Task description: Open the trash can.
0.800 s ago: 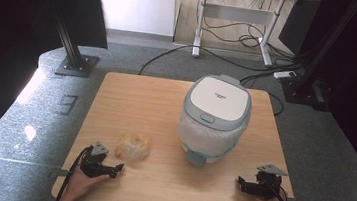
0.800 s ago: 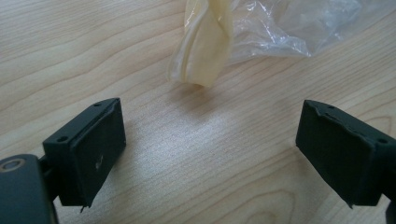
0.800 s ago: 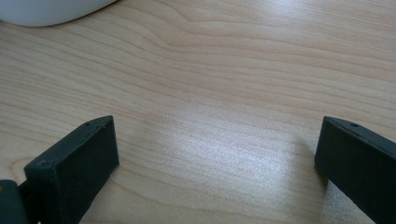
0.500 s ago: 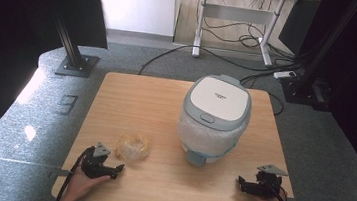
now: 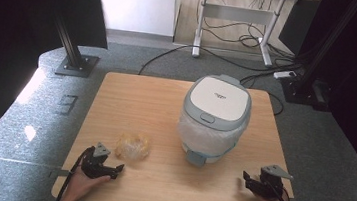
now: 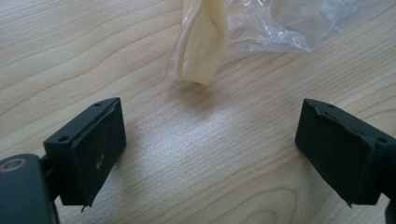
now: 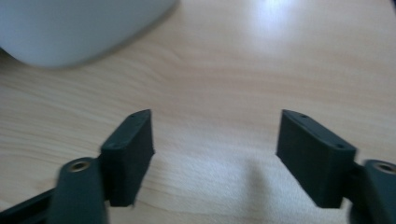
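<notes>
A white and grey rice cooker stands with its lid down on the right half of the wooden table. A crumpled clear plastic bag with something pale yellow inside lies at the front left. My left gripper rests on the table just in front of the bag, jaws wide apart and empty; in the left gripper view the bag lies just beyond the jaws. My right gripper sits open at the front right, and in the right gripper view the cooker's base is at the upper left.
A black stand base sits on the grey floor to the left of the table. Behind the table a desk frame and several cables cross the floor. Bare wood lies between the two grippers.
My left gripper has crept slightly toward the bag. The right gripper, the cooker and the bag have stayed where they were.
</notes>
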{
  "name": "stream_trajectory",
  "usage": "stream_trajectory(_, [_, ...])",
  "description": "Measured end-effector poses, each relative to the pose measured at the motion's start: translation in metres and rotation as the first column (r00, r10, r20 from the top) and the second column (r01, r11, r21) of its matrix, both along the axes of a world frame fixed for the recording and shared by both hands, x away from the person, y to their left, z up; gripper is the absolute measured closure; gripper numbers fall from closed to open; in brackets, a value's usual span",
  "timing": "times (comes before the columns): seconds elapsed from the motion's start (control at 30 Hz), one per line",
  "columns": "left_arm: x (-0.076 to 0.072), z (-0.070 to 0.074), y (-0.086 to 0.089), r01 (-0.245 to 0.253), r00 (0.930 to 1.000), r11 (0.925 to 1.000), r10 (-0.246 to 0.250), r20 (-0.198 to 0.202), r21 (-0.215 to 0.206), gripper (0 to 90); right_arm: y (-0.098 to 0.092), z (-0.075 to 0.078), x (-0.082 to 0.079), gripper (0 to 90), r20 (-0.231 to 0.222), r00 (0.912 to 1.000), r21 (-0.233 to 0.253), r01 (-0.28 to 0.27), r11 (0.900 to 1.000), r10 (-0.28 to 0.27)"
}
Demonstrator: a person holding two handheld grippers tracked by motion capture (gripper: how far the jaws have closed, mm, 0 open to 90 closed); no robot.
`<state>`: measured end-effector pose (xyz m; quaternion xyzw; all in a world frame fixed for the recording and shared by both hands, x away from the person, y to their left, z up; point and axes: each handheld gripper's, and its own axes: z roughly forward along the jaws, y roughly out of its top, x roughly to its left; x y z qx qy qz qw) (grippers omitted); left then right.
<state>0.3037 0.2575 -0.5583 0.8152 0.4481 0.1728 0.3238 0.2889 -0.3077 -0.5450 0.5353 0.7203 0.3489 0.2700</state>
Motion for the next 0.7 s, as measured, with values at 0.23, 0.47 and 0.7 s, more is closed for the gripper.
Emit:
stream_trajectory(0.23, [0.0, 0.0, 0.0, 0.0, 1.0, 1.0, 0.0, 0.0, 0.0, 8.1, 0.0, 0.019, -0.01, 42.4, 0.094, 0.995, 0.059, -0.039, 0.998, 0.033])
stream_trajectory(0.47, [0.0, 0.0, 0.0, 0.001, 1.0, 1.0, -0.001, 0.0, 0.0, 8.2, -0.004, 0.036, -0.017, 56.0, 0.149, 0.9866, 0.129, -0.085, 0.988, 0.066])
stream_trajectory(0.7, [0.0, 0.0, 0.0, 0.001, 1.0, 1.0, -0.001, 0.0, 0.0, 8.2, -0.002, 0.059, -0.025, 73.3, 0.216, 0.9692, 0.156, -0.155, 0.976, 0.119])
